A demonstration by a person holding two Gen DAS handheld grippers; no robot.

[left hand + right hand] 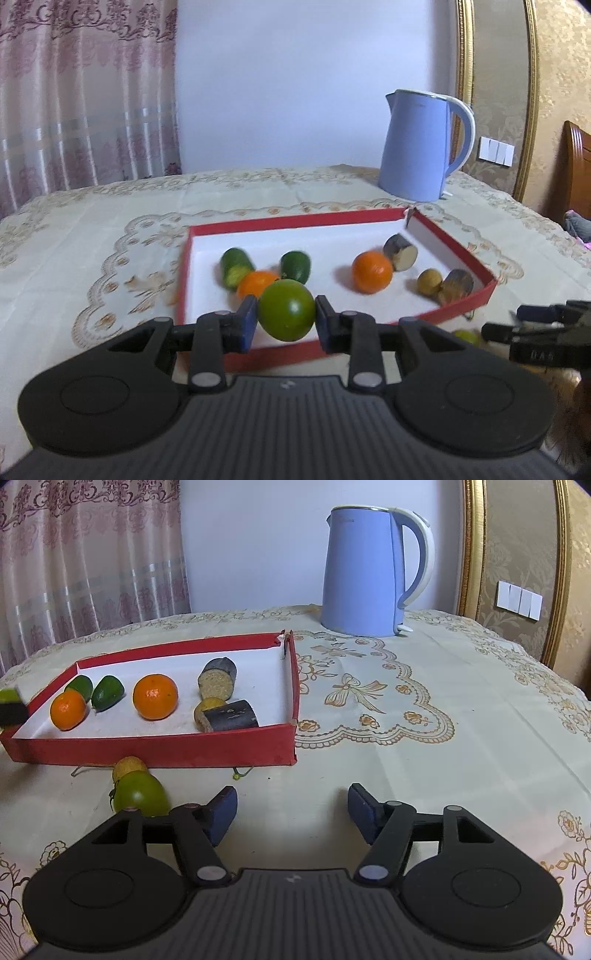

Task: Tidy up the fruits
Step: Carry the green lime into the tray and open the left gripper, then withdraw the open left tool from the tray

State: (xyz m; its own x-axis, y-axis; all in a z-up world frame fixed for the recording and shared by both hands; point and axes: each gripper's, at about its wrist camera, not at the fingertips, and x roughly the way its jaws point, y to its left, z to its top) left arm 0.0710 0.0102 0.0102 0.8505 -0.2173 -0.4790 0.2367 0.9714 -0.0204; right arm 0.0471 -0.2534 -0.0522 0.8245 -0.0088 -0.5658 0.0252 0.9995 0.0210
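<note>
Pinched in our left claw (286, 319), a green tomato (286, 310) hangs above the red tray (461, 306); next, release inside. Right claw (291, 812) spread, empty, over the desk (406, 757).

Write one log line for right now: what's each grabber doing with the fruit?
left gripper: shut on green tomato, above red tray front edge | right gripper: open, empty | another green tomato on tablecloth outside tray

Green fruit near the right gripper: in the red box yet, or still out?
Out. The green fruit lies on the tablecloth in front of the red box, beside a small yellow fruit.
</note>
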